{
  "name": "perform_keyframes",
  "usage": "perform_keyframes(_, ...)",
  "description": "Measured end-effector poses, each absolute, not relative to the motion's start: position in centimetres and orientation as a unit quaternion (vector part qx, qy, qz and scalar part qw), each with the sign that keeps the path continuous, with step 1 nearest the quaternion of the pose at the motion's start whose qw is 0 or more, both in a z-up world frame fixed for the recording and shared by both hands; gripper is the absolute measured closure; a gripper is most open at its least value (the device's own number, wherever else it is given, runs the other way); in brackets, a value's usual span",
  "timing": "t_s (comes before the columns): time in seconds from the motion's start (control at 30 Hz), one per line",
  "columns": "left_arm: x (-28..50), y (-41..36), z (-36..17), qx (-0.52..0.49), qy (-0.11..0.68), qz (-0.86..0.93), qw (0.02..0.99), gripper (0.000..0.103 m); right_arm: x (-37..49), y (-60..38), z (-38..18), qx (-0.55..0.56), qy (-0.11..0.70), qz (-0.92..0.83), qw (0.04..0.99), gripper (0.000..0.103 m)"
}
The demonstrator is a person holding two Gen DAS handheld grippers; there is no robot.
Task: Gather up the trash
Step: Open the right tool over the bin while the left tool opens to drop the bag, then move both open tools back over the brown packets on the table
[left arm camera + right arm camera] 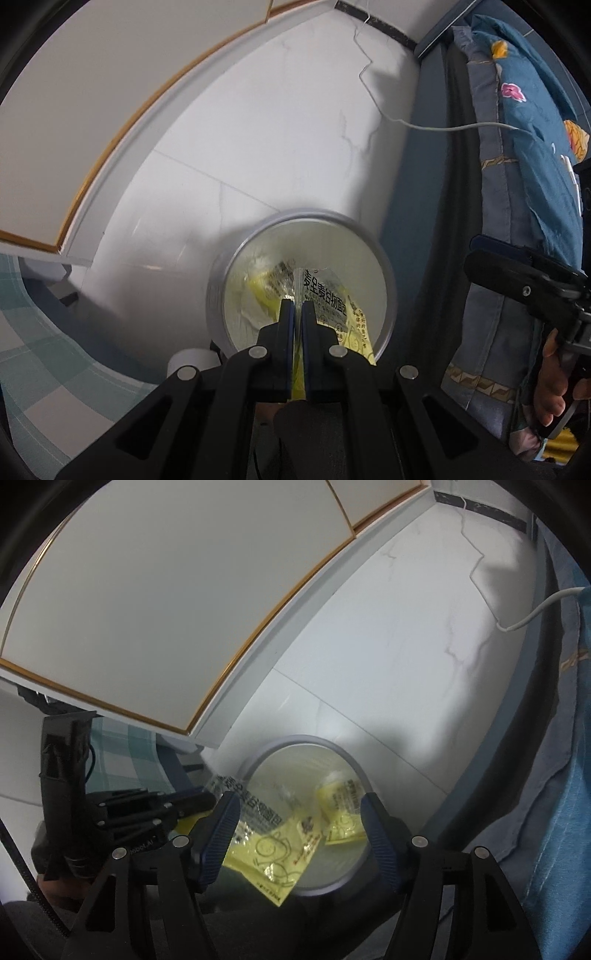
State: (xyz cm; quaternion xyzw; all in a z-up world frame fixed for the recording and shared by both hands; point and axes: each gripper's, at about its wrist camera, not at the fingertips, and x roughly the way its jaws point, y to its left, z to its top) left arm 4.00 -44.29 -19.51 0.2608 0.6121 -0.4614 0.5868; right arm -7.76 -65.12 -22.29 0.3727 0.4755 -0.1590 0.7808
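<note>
White marble-look floor tiles [388,672] are lying under a round grey waste bin [349,760] beside the bed's blue floral bedding [524,155]. Over the bin's rim, the left gripper [296,308] is clenching a yellow snack wrapper [273,853]; the right gripper [299,834] is hanging released above a second yellow wrapper [341,812] lying inside.

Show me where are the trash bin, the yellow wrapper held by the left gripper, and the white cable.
trash bin [349,764]: right wrist view, on its grey rim.
yellow wrapper [273,853]: right wrist view, on its printed face.
white cable [436,128]: left wrist view, on its hanging stretch.
</note>
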Motion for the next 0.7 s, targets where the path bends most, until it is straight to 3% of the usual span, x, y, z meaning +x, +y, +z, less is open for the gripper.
perform_keyframes(0.03, 3.9, -44.2, -19.5, 0.263, 0.612, -0.459, 0.588, 0.096, -7.9, -65.2, -22.1, 0.371, 0.476, -0.16, 0.781, 0.034)
perform_keyframes(0.1, 4.0, -44.1, -19.2, 0.267, 0.603, -0.451, 0.601, 0.07, -7.8, -65.2, -22.0, 0.366, 0.478, -0.161, 0.782, 0.031)
perform_keyframes(0.17, 4.0, -43.8, -18.8, 0.256, 0.598, -0.45, 0.612, 0.051, -7.8, -64.9, -21.9, 0.359, 0.479, -0.16, 0.785, 0.029)
perform_keyframes(0.47, 5.2, -41.2, -16.4, 0.196, 0.571, -0.446, 0.661, 0.039, -7.6, -63.7, -21.8, 0.332, 0.488, -0.155, 0.792, 0.022)
perform_keyframes(0.7, 5.2, -39.6, -14.1, 0.191, 0.548, -0.422, 0.697, 0.038, -7.7, -62.8, -20.9, 0.327, 0.488, -0.156, 0.794, 0.021)
